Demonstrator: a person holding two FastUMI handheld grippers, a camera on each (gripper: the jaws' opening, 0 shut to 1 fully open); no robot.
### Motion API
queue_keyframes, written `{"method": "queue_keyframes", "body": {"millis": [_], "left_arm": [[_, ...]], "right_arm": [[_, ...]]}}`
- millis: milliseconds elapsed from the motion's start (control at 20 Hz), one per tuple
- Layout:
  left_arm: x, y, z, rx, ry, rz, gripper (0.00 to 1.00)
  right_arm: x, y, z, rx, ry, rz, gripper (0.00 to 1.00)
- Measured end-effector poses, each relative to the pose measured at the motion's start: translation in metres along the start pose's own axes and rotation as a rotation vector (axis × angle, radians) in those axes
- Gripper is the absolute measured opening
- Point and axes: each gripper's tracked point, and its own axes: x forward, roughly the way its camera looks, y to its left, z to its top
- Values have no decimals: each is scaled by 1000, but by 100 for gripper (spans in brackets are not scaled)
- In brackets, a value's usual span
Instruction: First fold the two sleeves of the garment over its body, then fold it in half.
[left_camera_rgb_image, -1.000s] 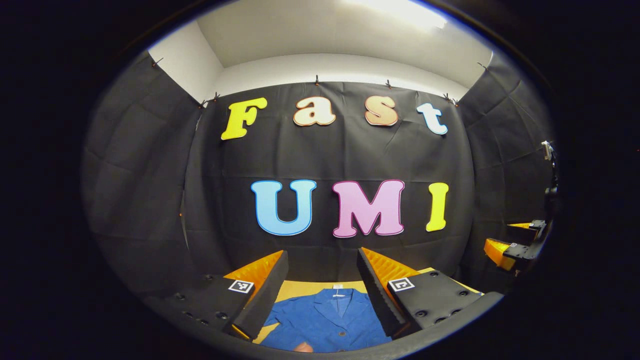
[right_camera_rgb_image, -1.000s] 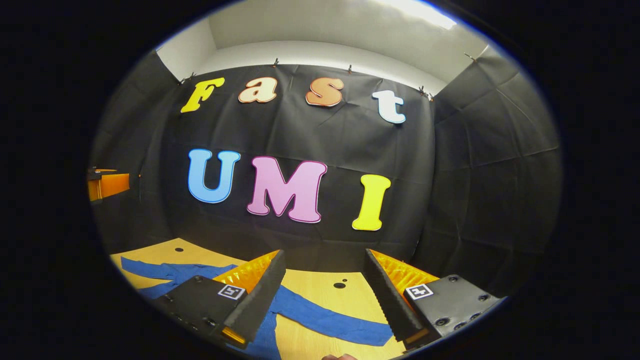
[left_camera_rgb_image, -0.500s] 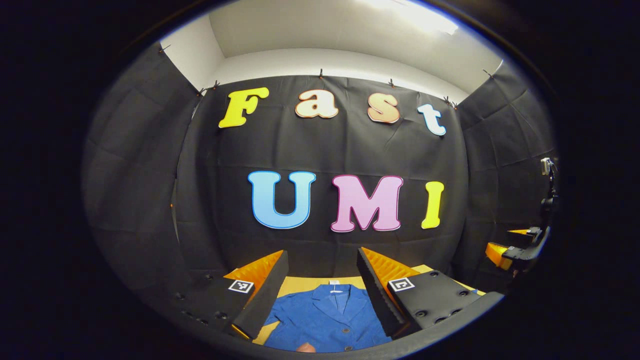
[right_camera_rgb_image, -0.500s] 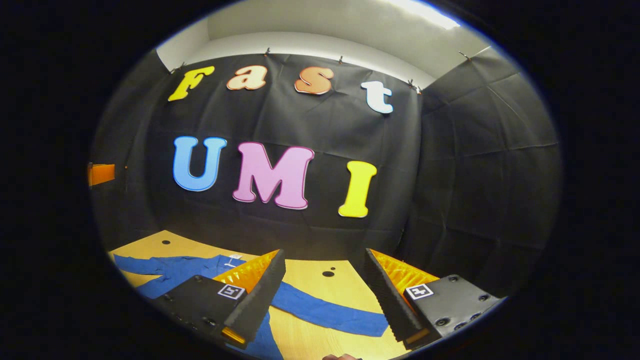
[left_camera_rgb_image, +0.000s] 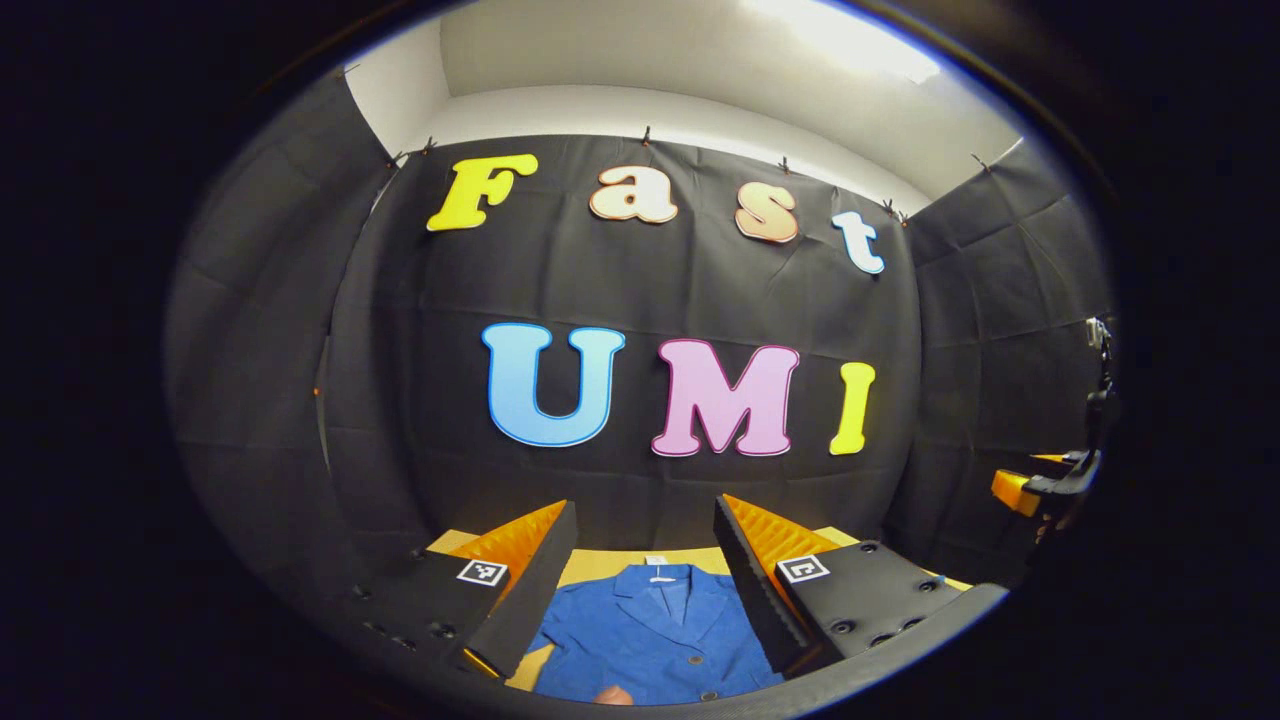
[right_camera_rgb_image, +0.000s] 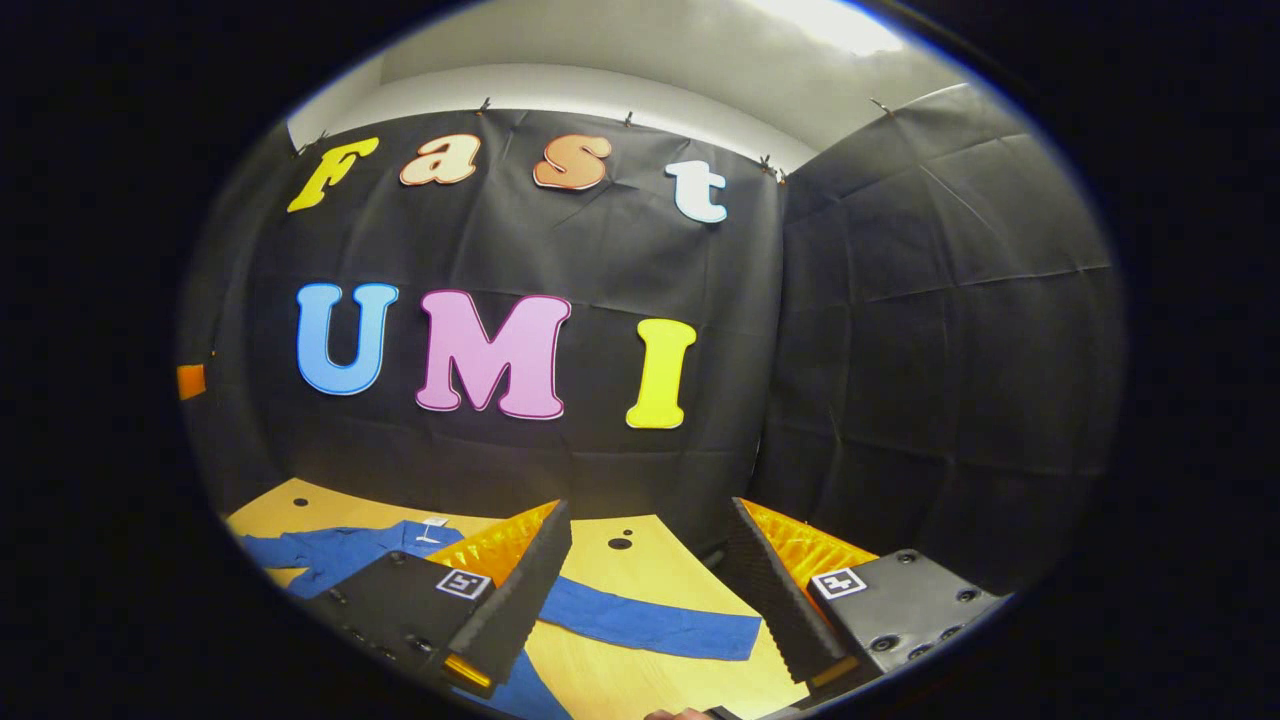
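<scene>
In the left gripper view, the left gripper (left_camera_rgb_image: 645, 560) is hovering above the wooden table (left_camera_rgb_image: 600, 566), its jaws spread wide and gripping nothing. Between the two fingers the blue garment (left_camera_rgb_image: 650, 640) is lying flat and face up, its collar pointing away from the jaws toward the booth wall and a small white tag (left_camera_rgb_image: 656, 561) sitting at the neckline just beyond the fingertips. Buttons are showing down the front placket, close to the base of the jaws. Far off to the right of these jaws, the other gripper is peeking in at the edge of the picture.

In the right gripper view, the right gripper (right_camera_rgb_image: 650, 550) is likewise standing released, with bare tabletop showing in the wide gap between its fingers. One sleeve (right_camera_rgb_image: 660, 628) of the garment is stretching straight out across the table, passing under the gap between the jaws, its cuff ending near the inner side of the right-hand finger. The body of the garment is lying to the left of the jaws, partly hidden behind the left-hand finger. Neither sleeve is folded over the body yet. A small dark hole (right_camera_rgb_image: 620, 543) in the table is sitting just beyond the fingertips.
</scene>
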Motion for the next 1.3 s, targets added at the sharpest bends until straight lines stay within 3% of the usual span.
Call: {"method": "queue_keyframes", "body": {"millis": [50, 100, 150, 200, 250, 300, 400, 450, 650, 850, 1050, 1300], "left_arm": [[5, -3, -2, -8, 5, -18, 80], [10, -5, -9, -12, 20, -23, 80], [15, -6, -12, -12, 34, -12, 80], [22, -8, -10, -10, 35, 3, 80], [28, -13, -5, -3, 31, 12, 80], [34, -19, -1, 11, 25, 19, 80], [39, -24, 7, 32, 2, 43, 80], [41, -26, 8, 37, -3, 59, 80], [46, -28, -14, 89, 79, 137, 80], [57, -38, -11, 88, 91, 170, 80], [61, -48, -9, 73, 86, 197, 80], [55, -53, -26, 96, 126, 202, 81]], "right_arm": [[3, -2, -7, -13, 7, 10, 92], [9, -6, -15, -18, 22, 22, 100], [18, -12, -27, -12, 47, 31, 93], [26, -21, -40, 1, 77, 37, 93], [36, -34, -53, 18, 108, 26, 93], [46, -50, -67, 49, 144, -2, 100], [62, -74, -95, 146, 210, -51, 92], [71, -83, -108, 174, 229, -67, 100], [101, -113, -193, 131, 369, -91, 100], [121, -100, -271, 175, 552, -25, 98], [131, -102, -319, 231, 655, -53, 98], [131, -115, -358, 160, 754, -68, 98]]}}
